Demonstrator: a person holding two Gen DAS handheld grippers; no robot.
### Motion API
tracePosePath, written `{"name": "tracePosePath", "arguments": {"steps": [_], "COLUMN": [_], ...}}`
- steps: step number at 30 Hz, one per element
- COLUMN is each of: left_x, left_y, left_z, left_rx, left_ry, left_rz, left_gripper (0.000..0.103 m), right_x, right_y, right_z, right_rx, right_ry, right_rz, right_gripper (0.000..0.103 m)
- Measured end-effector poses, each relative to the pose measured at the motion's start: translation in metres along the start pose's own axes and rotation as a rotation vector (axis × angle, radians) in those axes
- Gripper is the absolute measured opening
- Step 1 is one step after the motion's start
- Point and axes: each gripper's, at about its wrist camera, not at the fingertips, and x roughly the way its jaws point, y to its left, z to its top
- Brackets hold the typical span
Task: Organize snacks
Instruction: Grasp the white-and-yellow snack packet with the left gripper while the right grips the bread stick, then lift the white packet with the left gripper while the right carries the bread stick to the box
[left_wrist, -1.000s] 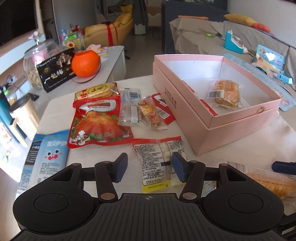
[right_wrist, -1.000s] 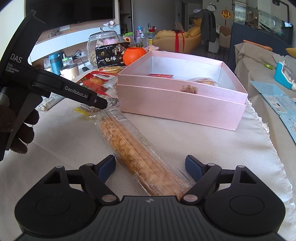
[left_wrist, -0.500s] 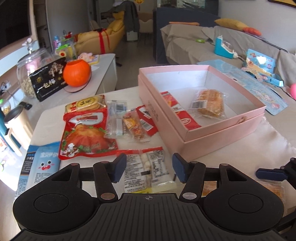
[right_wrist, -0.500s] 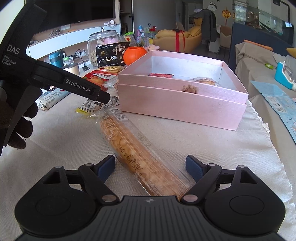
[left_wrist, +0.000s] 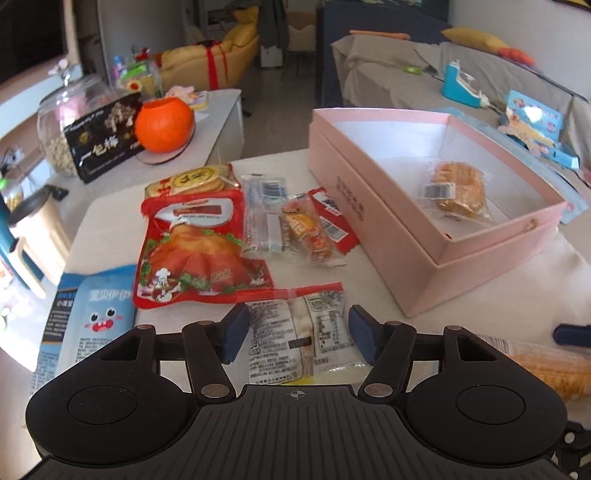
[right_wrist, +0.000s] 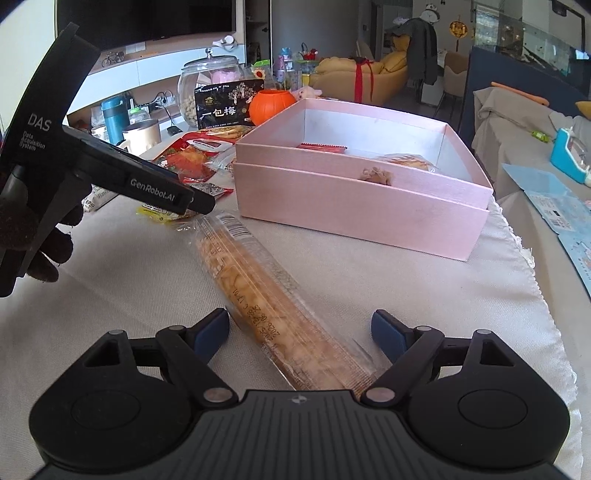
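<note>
An open pink box (left_wrist: 369, 206) holds a wrapped bread packet (left_wrist: 456, 186) and a red sachet (right_wrist: 321, 147). My left gripper (left_wrist: 299, 332) hovers over a red-topped, white-labelled packet (left_wrist: 303, 328) lying flat on the cloth. Its jaws are opening, and the pads stand just outside the packet's edges without pressing. My right gripper (right_wrist: 299, 332) is open, straddling the near end of a long clear cracker packet (right_wrist: 258, 291) on the cloth. The left gripper (right_wrist: 201, 203), held by a gloved hand, shows at the left of the right wrist view.
Left of the box lie a red chicken bag (left_wrist: 192, 251), round crackers (left_wrist: 195, 181), a clear packet (left_wrist: 264, 214), small sachets (left_wrist: 306, 229) and a blue bag (left_wrist: 92, 317). An orange pumpkin (left_wrist: 164, 125), glass jar (left_wrist: 62, 122) and black box (left_wrist: 107, 140) stand behind.
My left gripper drew back, then came forward and lower over the red-topped packet, and its jaws narrowed then widened. The right gripper and the long packet stayed still.
</note>
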Motion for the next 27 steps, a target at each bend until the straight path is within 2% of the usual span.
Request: {"name": "tracePosePath", "arguments": {"steps": [2,5,10,14,19,20,22,23,27], "left_x": [0.006,0.008,0.000,-0.019,-0.053,-0.058,-0.070,-0.075,-0.086], "left_y": [0.008,0.010,0.014,0.012,0.002,0.000,-0.005,-0.008,-0.024], "left_z": [0.000,-0.002,-0.006,-0.031,-0.066,-0.071,-0.082,-0.086,-0.100], "left_rx": [-0.034,-0.010,-0.014,0.003,0.012,0.010,0.008,0.016,0.115], "left_ry": [0.010,-0.005,0.015,-0.013,-0.026,-0.025,-0.013,-0.005,-0.010], "left_rz": [0.018,0.022,-0.022,-0.041,-0.052,-0.058,-0.078,-0.082,-0.087], "left_gripper": [0.072,0.073,0.068,0.067,0.067,0.067,0.067,0.067,0.066], "right_x": [0.000,-0.001,0.001,0.008,0.017,0.020,0.026,0.027,0.005], "right_y": [-0.001,-0.002,-0.001,0.001,0.004,0.007,0.013,0.015,0.016], "right_z": [-0.001,-0.001,0.000,0.017,0.047,0.049,0.049,0.048,0.044], "right_rx": [0.002,0.004,-0.004,-0.052,-0.083,-0.093,-0.123,-0.138,-0.181], "right_ry": [-0.002,-0.003,0.005,0.041,0.039,0.054,0.106,0.136,0.166], "right_rz": [0.003,0.006,0.014,0.040,0.083,0.094,0.126,0.137,0.132], "right_gripper": [0.085,0.085,0.088,0.088,0.087,0.085,0.071,0.052,0.029]}}
